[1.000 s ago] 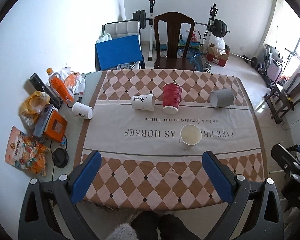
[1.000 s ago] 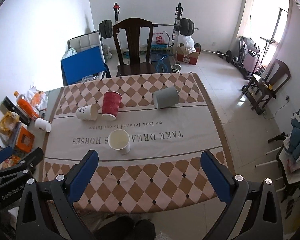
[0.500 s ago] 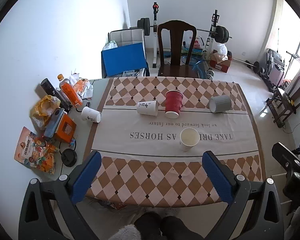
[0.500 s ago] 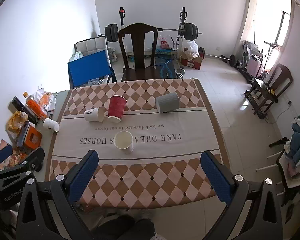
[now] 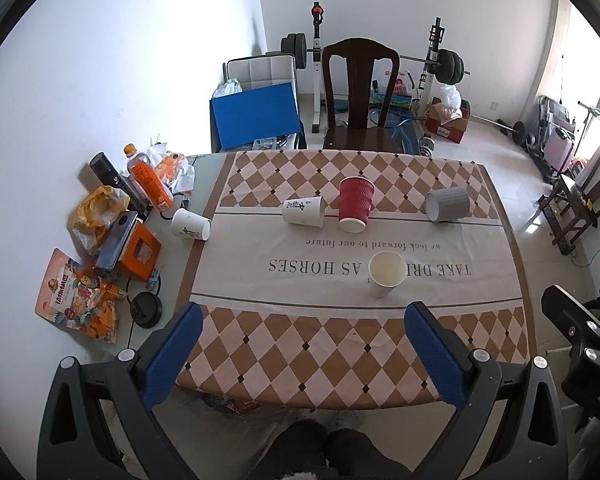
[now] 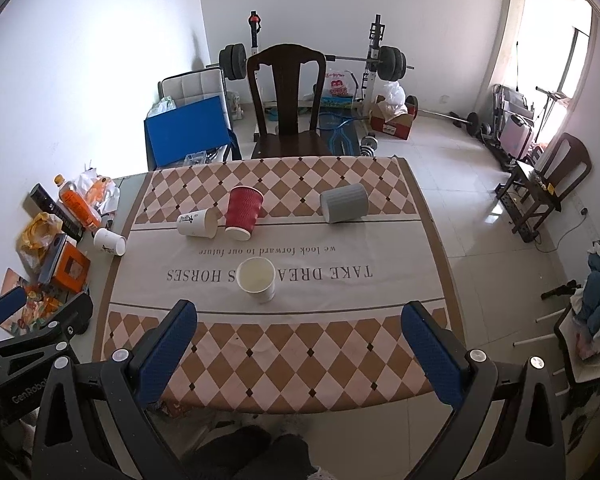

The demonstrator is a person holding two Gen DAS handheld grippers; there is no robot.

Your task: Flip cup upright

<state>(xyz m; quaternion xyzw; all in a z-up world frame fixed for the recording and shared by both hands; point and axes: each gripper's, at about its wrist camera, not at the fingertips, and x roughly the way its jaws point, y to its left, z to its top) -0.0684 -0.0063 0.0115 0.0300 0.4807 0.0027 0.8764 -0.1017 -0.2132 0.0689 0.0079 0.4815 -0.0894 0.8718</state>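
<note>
A grey ribbed cup (image 5: 447, 209) lies on its side at 1 o'clock on the bench (image 5: 340, 344), long axis left-right, mouth toward 9 o'clock. Both the left hand-held gripper (image 5: 300, 354) and right hand-held gripper (image 6: 298, 354) hover wide, holding nothing.

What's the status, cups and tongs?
Both tongs open, empty, above near table edge. Red cup inverted; grey cup on its side. Nothing blocking.

A dark wooden chair (image 5: 360, 92) stands at upper centre, a barbell rack (image 5: 436, 64) behind it. An orange bottle (image 5: 148, 180), an orange box (image 5: 138, 250) and a snack bag (image 5: 76, 296) crowd the left edge.
</note>
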